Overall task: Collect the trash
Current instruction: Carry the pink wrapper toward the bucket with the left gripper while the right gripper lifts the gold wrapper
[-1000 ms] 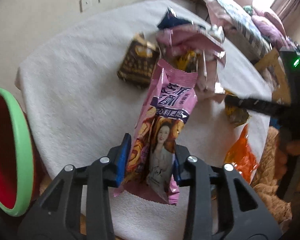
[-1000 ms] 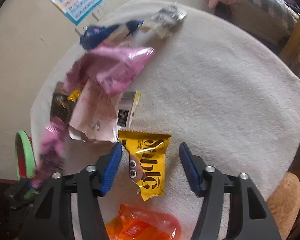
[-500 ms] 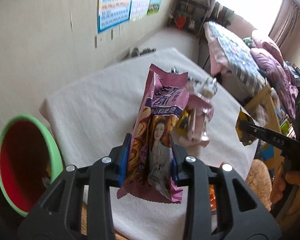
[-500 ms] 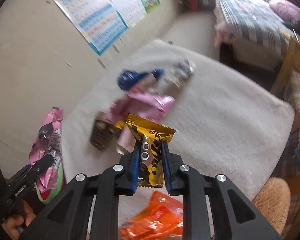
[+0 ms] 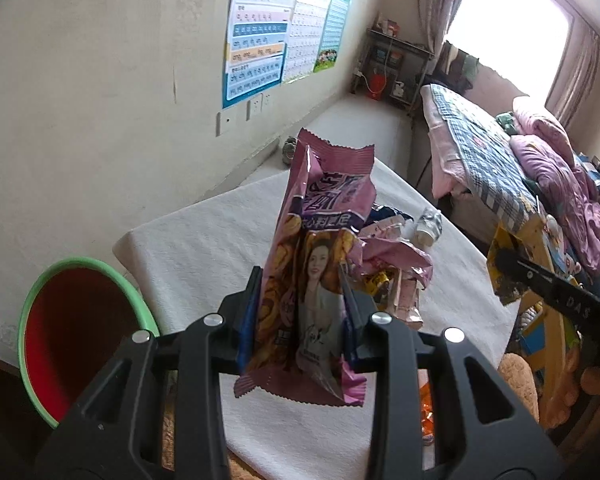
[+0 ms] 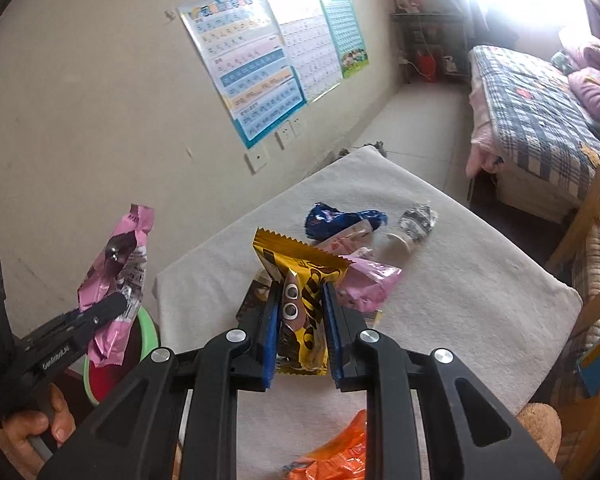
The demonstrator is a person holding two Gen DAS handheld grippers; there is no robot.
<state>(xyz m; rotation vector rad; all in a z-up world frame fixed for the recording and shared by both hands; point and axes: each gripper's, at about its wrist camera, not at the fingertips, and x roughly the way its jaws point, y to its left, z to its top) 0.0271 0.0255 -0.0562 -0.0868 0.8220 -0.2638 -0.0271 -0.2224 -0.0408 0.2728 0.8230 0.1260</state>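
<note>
Ahead, white cloth-covered table [image 6: 480, 280] beside beige wall [image 6: 80, 120], bed [image 6: 540, 120] beyond.

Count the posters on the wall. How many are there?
3, side by side on the beige wall: a blue-bordered chart nearest the camera, a white grid chart in the middle, and a green-bordered one nearest the window. None look hidden.

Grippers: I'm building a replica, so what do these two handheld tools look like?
Both the left gripper and right gripper are matte black plastic with triangular cut-outs, silver pivot screws and blue finger pads. White lettering marks their sides. Bare hands hold them; no cables show.
</note>
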